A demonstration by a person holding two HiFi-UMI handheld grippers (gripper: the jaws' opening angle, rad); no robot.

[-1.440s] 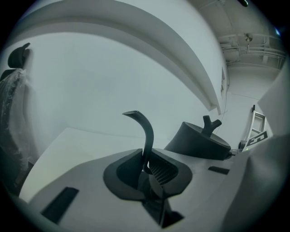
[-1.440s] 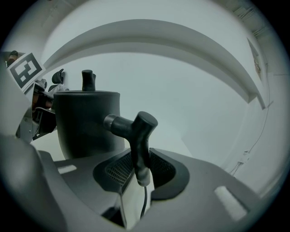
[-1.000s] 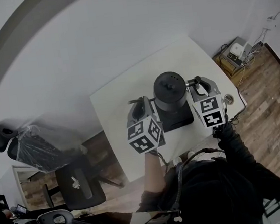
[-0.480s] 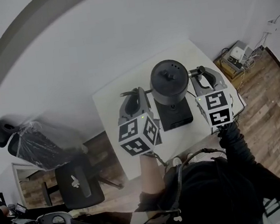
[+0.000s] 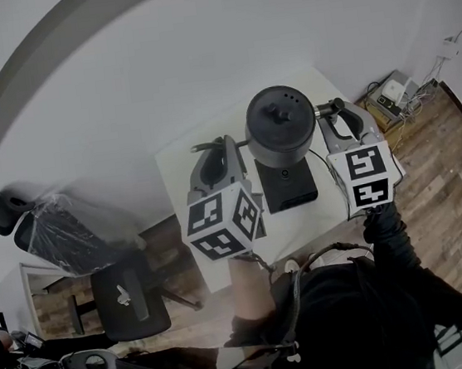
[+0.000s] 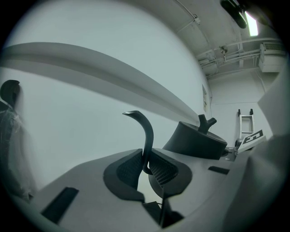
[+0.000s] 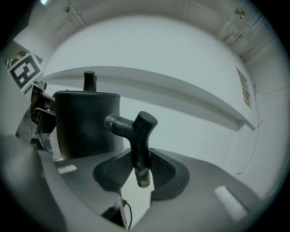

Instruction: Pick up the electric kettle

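Presently, item by item

- Kettle (image 5: 282, 136): dark, round-bodied, lid on, knob (image 5: 280, 117) uppermost. It is upright at the upper centre of the head view, carried between the two grippers above the table. It shows at right of centre in the left gripper view (image 6: 195, 141) and at left of centre in the right gripper view (image 7: 88, 124).
- Spout (image 6: 146, 131): thin, curved gooseneck that rises from between the left jaws and hooks toward frame left at its tip. In the head view it projects from the kettle toward frame left (image 5: 210, 146).
- Handle (image 7: 138, 136): dark bar on a short stub off the kettle's side. In the head view it lies just right of the kettle (image 5: 328, 110).
- Left gripper (image 6: 146, 165): jaws nearly together, ribbed pads pinching the spout low on its stem. It is left of the kettle in the head view (image 5: 228, 146).
- Right gripper (image 7: 138, 165): jaws partly spread, clamped on the handle's bar, whose lower end hangs below the pads. It is right of the kettle in the head view (image 5: 335, 116).
- Base (image 5: 288, 187): dark, squarish and flat on the table, just below the kettle in frame.
- Table (image 5: 185, 181): white and square, at frame centre.
- Chair (image 5: 133, 304): dark, on the wood floor (image 5: 437, 162), at lower left of frame, near the table's corner
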